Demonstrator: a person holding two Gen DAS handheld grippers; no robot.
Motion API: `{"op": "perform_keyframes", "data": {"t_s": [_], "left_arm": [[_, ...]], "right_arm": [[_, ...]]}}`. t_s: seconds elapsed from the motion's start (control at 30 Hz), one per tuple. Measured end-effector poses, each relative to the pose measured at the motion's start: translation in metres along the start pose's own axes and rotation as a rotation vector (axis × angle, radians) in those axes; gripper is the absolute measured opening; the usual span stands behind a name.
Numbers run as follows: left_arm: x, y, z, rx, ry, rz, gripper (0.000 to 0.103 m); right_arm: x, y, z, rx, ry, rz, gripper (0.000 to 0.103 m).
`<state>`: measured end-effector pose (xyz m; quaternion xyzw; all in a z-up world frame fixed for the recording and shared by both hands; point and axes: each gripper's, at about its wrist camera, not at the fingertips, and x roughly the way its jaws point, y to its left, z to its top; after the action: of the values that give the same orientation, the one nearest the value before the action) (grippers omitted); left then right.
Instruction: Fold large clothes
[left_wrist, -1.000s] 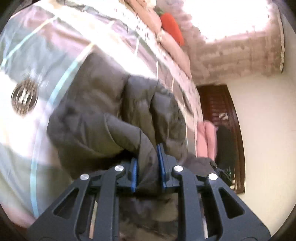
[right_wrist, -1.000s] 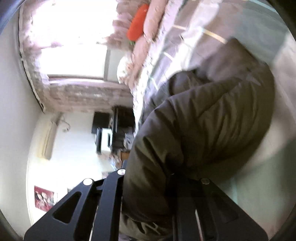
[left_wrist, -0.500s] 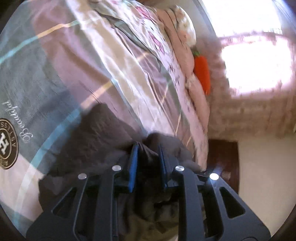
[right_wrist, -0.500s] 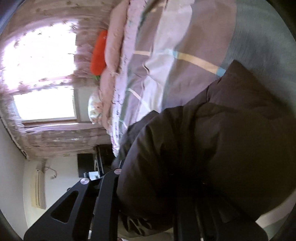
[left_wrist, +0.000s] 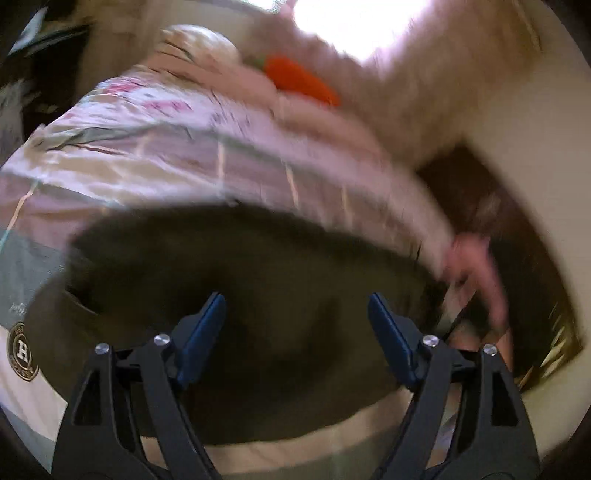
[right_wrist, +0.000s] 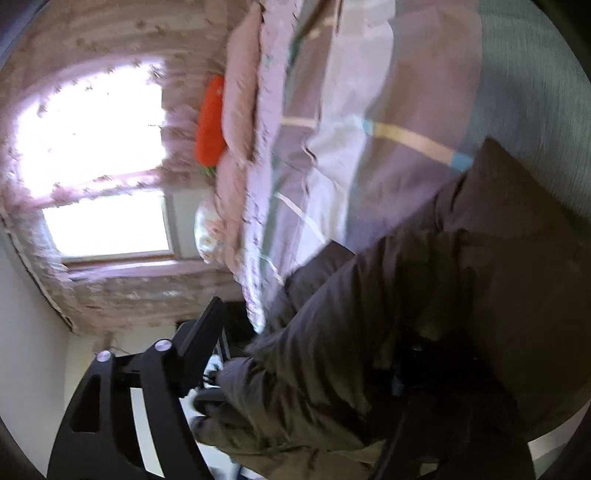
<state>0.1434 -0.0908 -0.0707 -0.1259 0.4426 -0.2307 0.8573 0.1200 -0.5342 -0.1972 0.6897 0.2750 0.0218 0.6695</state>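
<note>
A dark brown padded jacket (left_wrist: 258, 295) lies bunched on the striped bed cover (left_wrist: 166, 166). My left gripper (left_wrist: 295, 325) is open, its blue pads wide apart just above the jacket, holding nothing. In the right wrist view the same jacket (right_wrist: 424, 314) drapes across my right gripper (right_wrist: 306, 354). Its left finger (right_wrist: 199, 339) stands clear of the cloth and the right finger is hidden under the jacket. The jaws look spread wide, with jacket cloth lying between them.
Pink pillows (left_wrist: 207, 48) and an orange carrot-shaped cushion (left_wrist: 303, 79) lie at the head of the bed below a bright curtained window (right_wrist: 92, 147). Dark wooden furniture (left_wrist: 517, 240) stands beside the bed. A round logo (left_wrist: 22, 350) marks the cover.
My left gripper opened and let go of the jacket fold, which dropped onto the bed. My right gripper's fingers spread apart. Both views swung towards the head of the bed.
</note>
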Motion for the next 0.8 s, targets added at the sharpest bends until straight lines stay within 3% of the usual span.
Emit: {"op": "perform_keyframes", "data": {"t_s": [0.1, 0.17, 0.23, 0.33, 0.47, 0.53, 0.57, 0.67, 0.8], "left_arm": [[0.035, -0.011, -0.011, 0.085, 0.073, 0.134, 0.074], [0.043, -0.007, -0.008, 0.113, 0.058, 0.214, 0.075], [0.049, 0.0, -0.004, 0.121, 0.047, 0.277, 0.079], [0.056, 0.013, -0.002, 0.095, 0.067, 0.299, 0.079], [0.051, 0.031, 0.001, 0.046, 0.065, 0.328, 0.079], [0.047, 0.035, 0.006, 0.034, 0.045, 0.337, 0.079], [0.047, 0.035, 0.009, 0.037, 0.036, 0.351, 0.079], [0.045, 0.031, 0.014, 0.06, 0.01, 0.407, 0.079], [0.053, 0.032, 0.013, 0.053, 0.025, 0.427, 0.083]], "right_arm": [[-0.024, 0.008, 0.0, -0.014, -0.089, 0.016, 0.075], [-0.037, 0.022, 0.0, -0.061, -0.119, 0.01, 0.075], [-0.047, 0.042, -0.003, -0.166, -0.154, -0.049, 0.075], [-0.065, 0.076, -0.01, -0.379, -0.26, -0.129, 0.075], [-0.095, 0.088, -0.006, -0.428, -0.369, -0.179, 0.078], [-0.094, 0.096, -0.017, -0.475, -0.347, -0.235, 0.078], [-0.082, 0.107, -0.034, -0.556, -0.304, -0.285, 0.078], [-0.033, 0.129, -0.105, -0.838, -0.185, -0.443, 0.078], [0.04, 0.122, -0.198, -1.163, 0.031, -0.553, 0.077]]}}
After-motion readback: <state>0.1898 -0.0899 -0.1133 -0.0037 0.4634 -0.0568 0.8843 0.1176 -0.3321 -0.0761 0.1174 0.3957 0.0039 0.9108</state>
